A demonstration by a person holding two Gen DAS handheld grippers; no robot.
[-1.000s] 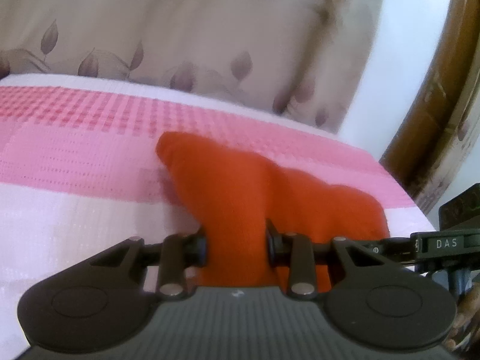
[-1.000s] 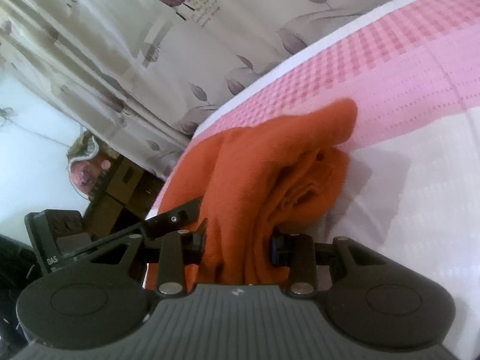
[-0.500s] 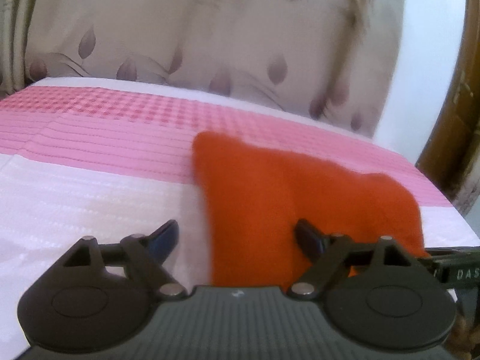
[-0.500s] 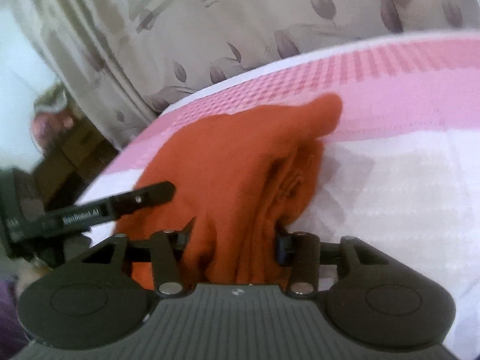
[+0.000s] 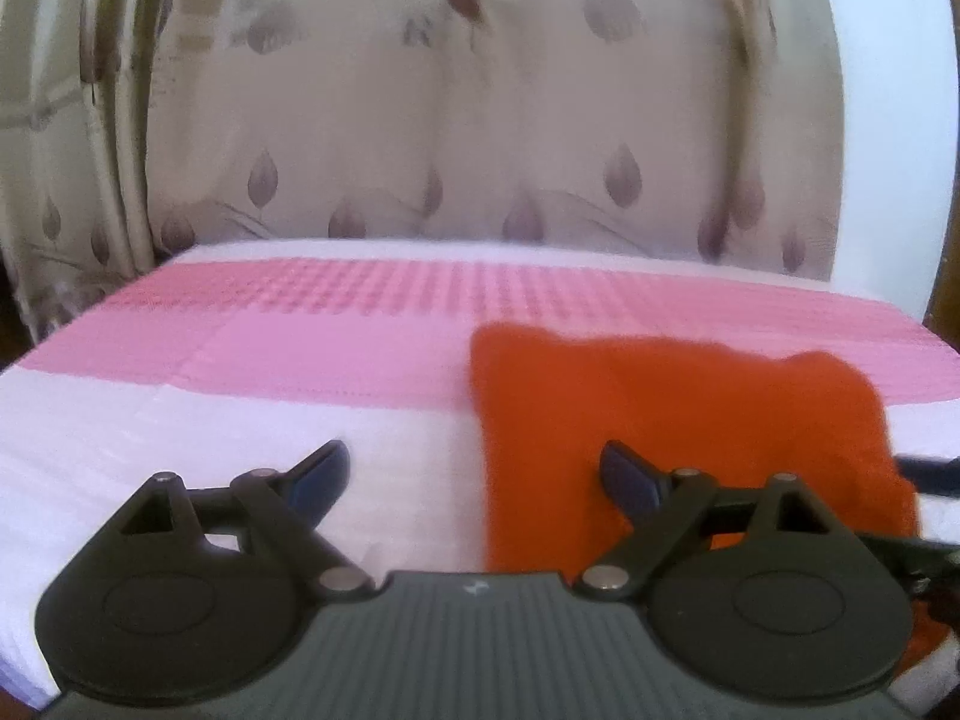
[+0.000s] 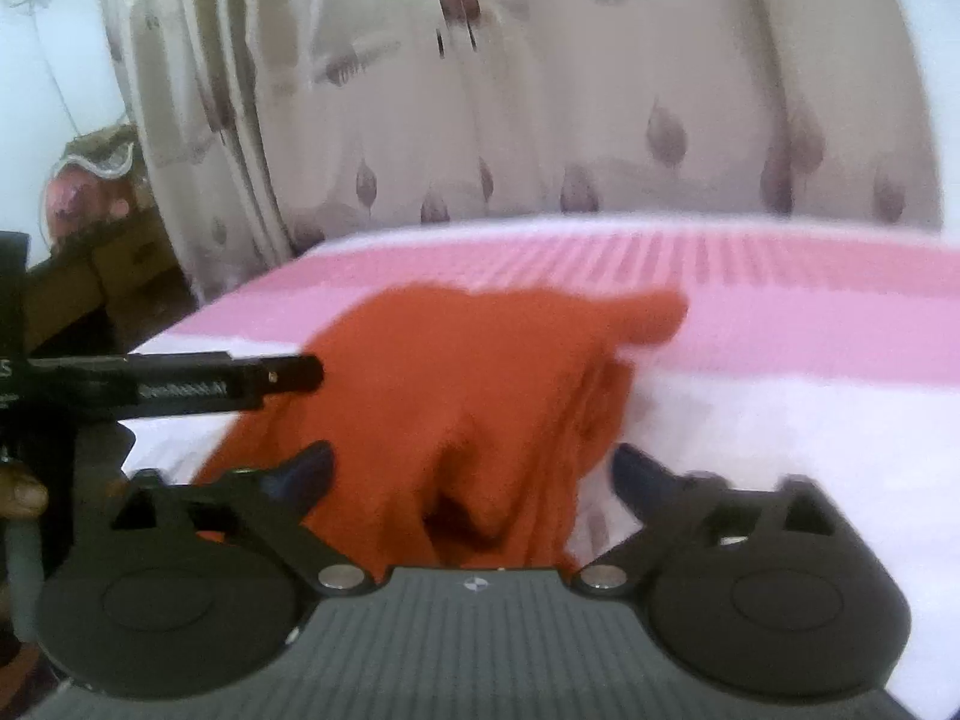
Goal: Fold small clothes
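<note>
An orange garment (image 5: 660,414) lies bunched on the pink and white bed cover (image 5: 270,360). In the left wrist view my left gripper (image 5: 474,474) is open, its right finger over the garment's left part, holding nothing. In the right wrist view the garment (image 6: 480,396) lies folded over in ridges, and my right gripper (image 6: 474,471) is open around its near edge, holding nothing. The left gripper's finger (image 6: 240,384) shows as a black bar at the left, over the garment's left edge.
A beige curtain with leaf print (image 5: 480,150) hangs behind the bed. A white wall (image 5: 888,120) and a wooden frame are at the right. Boxes and clutter (image 6: 90,210) stand beyond the bed's left edge in the right wrist view.
Both grippers were shut on the orange garment and have opened and let it go. The garment now rests on the bed. Both grippers have pulled back and levelled.
</note>
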